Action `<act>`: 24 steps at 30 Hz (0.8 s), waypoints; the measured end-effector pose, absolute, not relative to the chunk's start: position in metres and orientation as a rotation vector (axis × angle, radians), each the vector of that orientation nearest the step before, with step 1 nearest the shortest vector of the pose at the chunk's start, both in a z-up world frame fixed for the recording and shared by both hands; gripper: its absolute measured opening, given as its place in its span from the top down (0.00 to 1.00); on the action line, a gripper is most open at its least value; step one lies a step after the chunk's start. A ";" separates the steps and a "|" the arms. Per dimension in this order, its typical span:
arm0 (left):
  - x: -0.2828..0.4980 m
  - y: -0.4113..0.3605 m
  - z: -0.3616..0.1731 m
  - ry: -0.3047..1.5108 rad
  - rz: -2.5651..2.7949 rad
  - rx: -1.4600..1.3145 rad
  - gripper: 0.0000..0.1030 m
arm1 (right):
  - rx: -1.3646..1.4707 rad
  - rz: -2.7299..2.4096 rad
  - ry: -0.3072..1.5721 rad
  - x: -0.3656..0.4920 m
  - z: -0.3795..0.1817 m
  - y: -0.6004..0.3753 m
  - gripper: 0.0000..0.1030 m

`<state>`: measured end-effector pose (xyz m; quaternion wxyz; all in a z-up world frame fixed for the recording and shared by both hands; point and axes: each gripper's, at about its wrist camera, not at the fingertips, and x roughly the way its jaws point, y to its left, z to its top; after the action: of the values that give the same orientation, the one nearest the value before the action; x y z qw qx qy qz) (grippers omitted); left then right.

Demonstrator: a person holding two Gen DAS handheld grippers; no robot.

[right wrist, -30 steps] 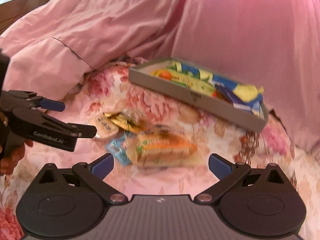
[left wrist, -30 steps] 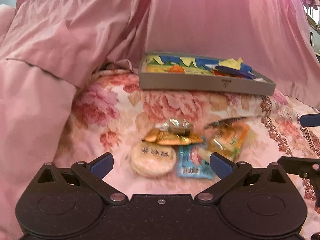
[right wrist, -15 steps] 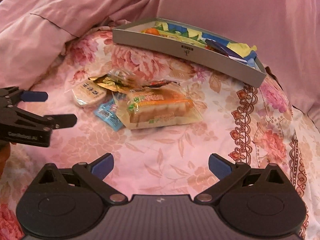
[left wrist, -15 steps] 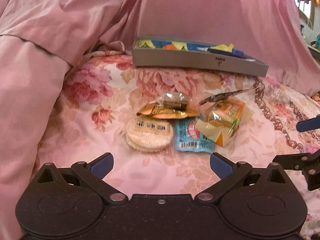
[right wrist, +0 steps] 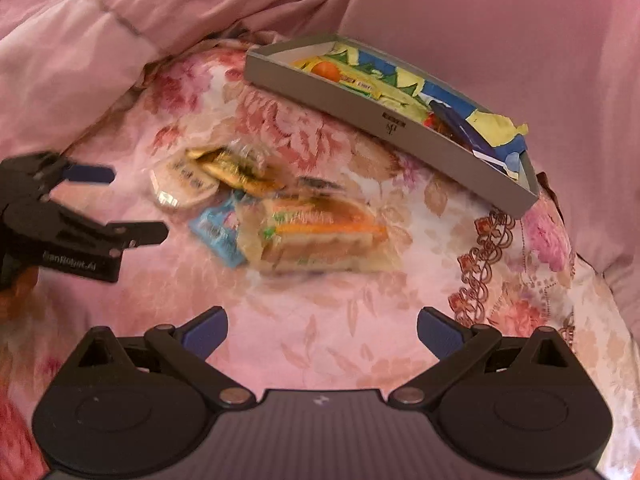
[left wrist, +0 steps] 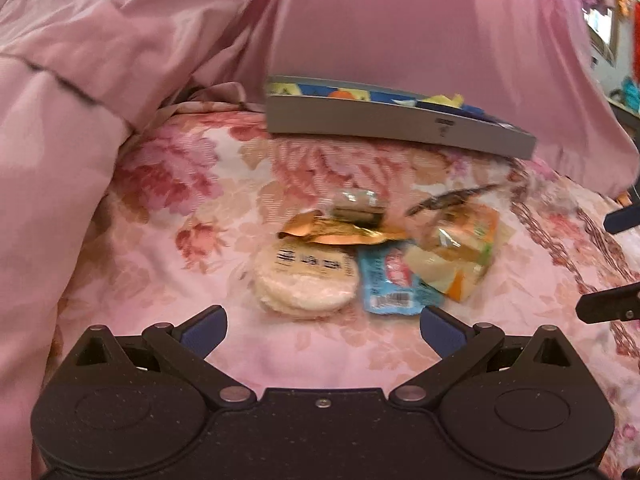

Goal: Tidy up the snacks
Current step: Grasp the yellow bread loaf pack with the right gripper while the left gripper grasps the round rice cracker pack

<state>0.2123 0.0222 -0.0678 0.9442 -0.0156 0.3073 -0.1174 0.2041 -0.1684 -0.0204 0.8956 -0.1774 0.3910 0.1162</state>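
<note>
Now closer to the snack pile (left wrist: 372, 256).

Ahead of the left gripper (left wrist: 322, 326) — bare floral bedspread (left wrist: 168, 216), then the snack pile (left wrist: 360, 260). Beyond it, the grey tray (left wrist: 400, 128). To its left — a heaped pink quilt (left wrist: 60, 128). Right gripper (right wrist: 322, 326) likewise unobstructed up to the pile.

A bed covered in a floral bedspread (left wrist: 192, 184) of pink and red roses on a pale ground, with a brown chain-pattern border (right wrist: 486, 256) toward the right. Plain pink satin bedding (left wrist: 100, 60) is heaped in folds behind and to the left. Warm pinkish light. A bright, blurred strip of room (left wrist: 604, 28) shows at the far right.
</note>
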 end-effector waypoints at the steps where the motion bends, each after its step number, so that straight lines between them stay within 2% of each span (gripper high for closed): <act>1: 0.214 0.024 -0.068 0.626 -0.223 -0.038 0.01 | -0.327 0.234 0.795 0.209 -0.023 -0.167 0.00; 8: 0.224 0.029 -0.070 0.647 -0.201 0.022 0.01 | -0.020 0.197 0.646 0.217 -0.043 -0.171 0.00; 18: 0.238 0.034 -0.075 0.615 -0.256 0.127 0.01 | 0.295 0.019 0.635 0.242 -0.065 -0.173 0.00; 24: 0.247 0.038 -0.078 0.621 -0.276 0.139 0.01 | 0.346 -0.009 0.671 0.268 -0.070 -0.158 0.00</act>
<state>0.2468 0.0379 -0.0776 0.9405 0.0679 0.3041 -0.1355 0.2678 -0.1583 -0.0703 0.9296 0.1690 0.3275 -0.0046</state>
